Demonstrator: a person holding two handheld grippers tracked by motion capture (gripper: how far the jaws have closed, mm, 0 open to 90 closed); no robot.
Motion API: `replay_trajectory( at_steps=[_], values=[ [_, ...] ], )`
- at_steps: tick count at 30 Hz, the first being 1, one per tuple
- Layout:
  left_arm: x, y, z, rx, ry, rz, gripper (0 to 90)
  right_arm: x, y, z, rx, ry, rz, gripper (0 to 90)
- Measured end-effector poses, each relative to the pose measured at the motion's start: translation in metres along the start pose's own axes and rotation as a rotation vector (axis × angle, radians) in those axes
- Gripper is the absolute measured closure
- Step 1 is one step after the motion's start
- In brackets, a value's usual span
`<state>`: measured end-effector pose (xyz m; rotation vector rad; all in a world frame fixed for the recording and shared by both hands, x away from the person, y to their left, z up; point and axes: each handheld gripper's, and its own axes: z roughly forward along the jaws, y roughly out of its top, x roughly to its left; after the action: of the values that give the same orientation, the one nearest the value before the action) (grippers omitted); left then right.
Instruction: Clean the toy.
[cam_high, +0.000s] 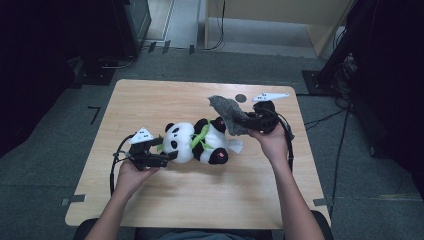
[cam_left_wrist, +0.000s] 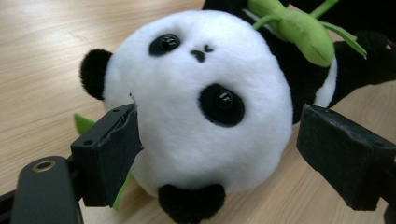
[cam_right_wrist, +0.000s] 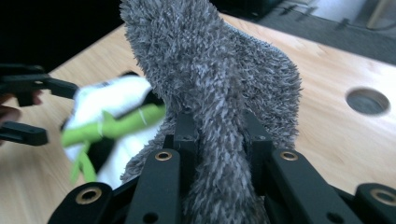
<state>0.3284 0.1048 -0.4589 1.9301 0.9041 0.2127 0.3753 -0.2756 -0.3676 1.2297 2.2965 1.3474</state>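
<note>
The left gripper (cam_left_wrist: 219, 154) stood with its 2 black jaws spread wide around the plush panda's head (cam_left_wrist: 201, 102) on the wooden table (cam_left_wrist: 42, 42), not pressing it.

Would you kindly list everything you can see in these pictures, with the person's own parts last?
panda: one, black and white plush with green leaves, lying mid-table, head toward the left gripper
cloth: one, grey and fuzzy, lifted above the table right of the panda
table: one, light wood
hole: one, round, dark, in the tabletop near the far edge
floor: grey carpet around the table
left gripper: one, black, jaws open either side of the panda's head
right gripper: one, black, shut on the cloth
left hand: one, on the left gripper
right hand: one, on the right gripper
</note>
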Motion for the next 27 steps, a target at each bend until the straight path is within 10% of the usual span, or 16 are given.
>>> replay_trajectory(
  at_steps=[10,27],
  values=[
    [0.004,-0.001,0.015,0.007,0.013,-0.041,12.9,0.027,0.018,0.032,0.046,0.084,-0.085,73.4],
    [0.009,-0.013,0.030,-0.034,-0.006,0.034,6.8,0.060,0.033,0.095,0.127,0.151,-0.149,71.8]
  ],
)
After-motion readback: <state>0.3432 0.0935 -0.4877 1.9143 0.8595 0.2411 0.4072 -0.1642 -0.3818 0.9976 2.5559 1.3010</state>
